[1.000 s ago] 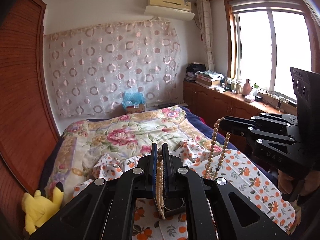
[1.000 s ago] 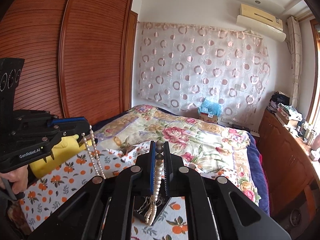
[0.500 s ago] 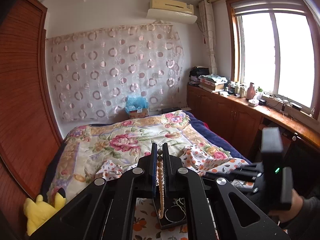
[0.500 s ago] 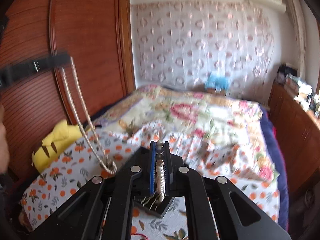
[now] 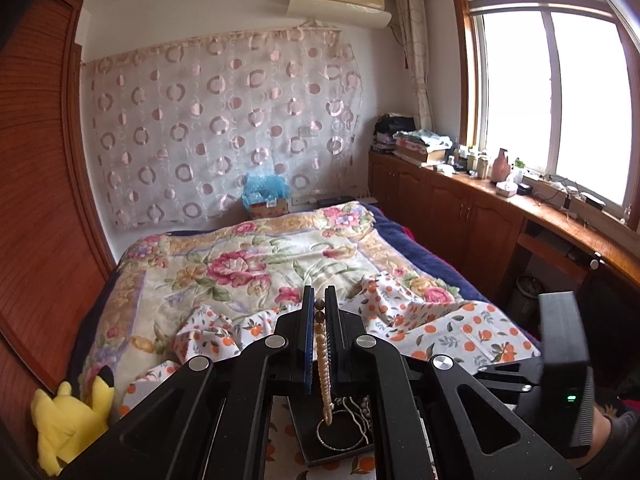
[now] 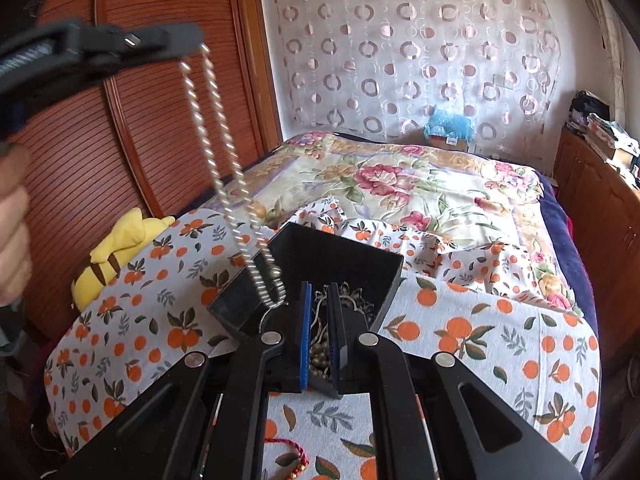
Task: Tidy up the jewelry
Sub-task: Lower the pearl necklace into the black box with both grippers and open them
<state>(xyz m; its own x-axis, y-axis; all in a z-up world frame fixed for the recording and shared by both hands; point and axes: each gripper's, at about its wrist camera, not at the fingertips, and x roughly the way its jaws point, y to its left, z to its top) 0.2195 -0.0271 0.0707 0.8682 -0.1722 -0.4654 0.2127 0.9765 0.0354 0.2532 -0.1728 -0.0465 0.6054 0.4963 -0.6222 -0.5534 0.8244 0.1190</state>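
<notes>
My left gripper (image 5: 319, 305) is shut on a pearl necklace (image 5: 323, 376), which hangs down over a black jewelry box (image 5: 320, 448) holding a bangle (image 5: 340, 438). In the right wrist view the left gripper (image 6: 194, 38) is at the upper left. Its necklace (image 6: 224, 160) dangles in a loop whose lower end reaches the near left rim of the box (image 6: 340, 256). My right gripper (image 6: 319, 300) is low over the box, shut on a strand of dull beads (image 6: 320, 354). Tangled chains lie inside. In the left wrist view the right gripper's tips are hidden.
The box sits on an orange-print cloth (image 6: 500, 344) spread over a floral quilt (image 5: 240, 264) on the bed. A yellow plush toy (image 5: 72, 420) lies at the bed's left edge by the wooden wardrobe (image 6: 168, 120). A red cord bracelet (image 6: 288, 450) lies near me.
The right gripper has dropped from up high to just over the box. The left gripper's hanging necklace has come lower and nearer, so its loop end now reaches the box rim.
</notes>
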